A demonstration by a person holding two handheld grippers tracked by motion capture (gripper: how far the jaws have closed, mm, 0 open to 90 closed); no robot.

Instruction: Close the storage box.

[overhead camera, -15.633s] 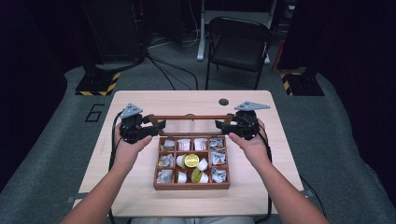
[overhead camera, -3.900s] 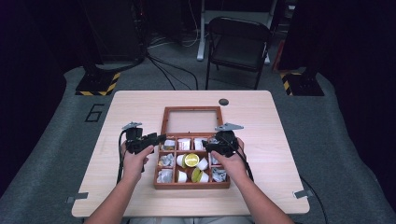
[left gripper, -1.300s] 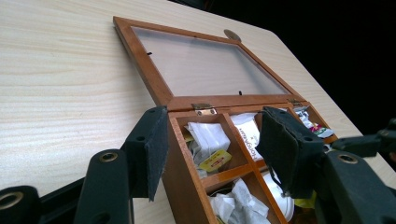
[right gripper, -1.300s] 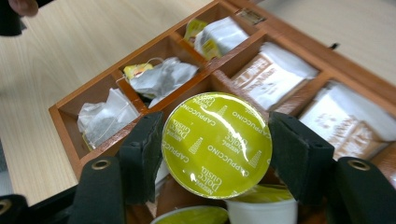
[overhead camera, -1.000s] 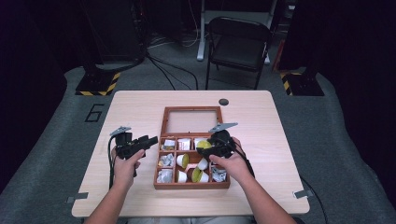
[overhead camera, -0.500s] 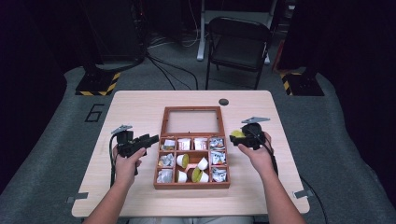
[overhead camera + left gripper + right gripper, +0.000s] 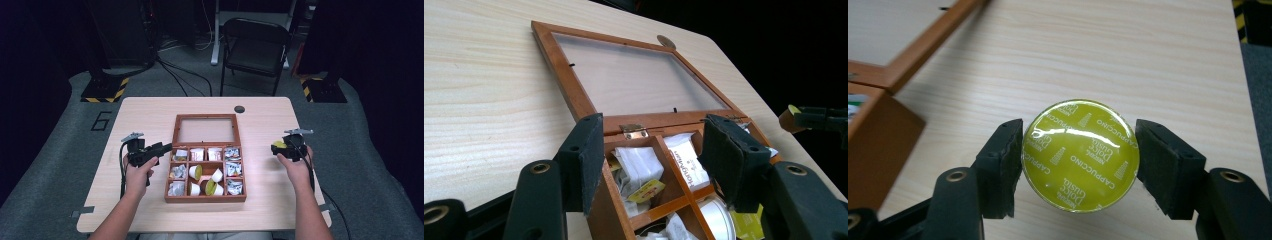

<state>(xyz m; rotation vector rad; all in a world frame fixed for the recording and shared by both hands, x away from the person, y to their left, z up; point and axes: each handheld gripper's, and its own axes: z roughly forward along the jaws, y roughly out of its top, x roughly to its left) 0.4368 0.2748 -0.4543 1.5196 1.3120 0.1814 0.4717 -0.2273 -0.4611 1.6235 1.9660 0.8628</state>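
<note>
R gripper [image 7: 283,148] was clamped on the green cappuccino capsule [image 7: 1081,155], held over bare table [image 7: 265,180] right of the wooden box [image 7: 206,198]. L gripper [image 7: 162,148] sat wide open, empty, at box's left edge. Likely unloading step; next needs set-down + release.

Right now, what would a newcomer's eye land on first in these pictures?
The yellow-green cappuccino capsule, gripped between the right gripper fingers over bare table to the right of the wooden box. Then the box itself, mid-table, its glass lid laid flat open, compartments full of sachets and capsules, with the left gripper open at its near-left corner.
</note>
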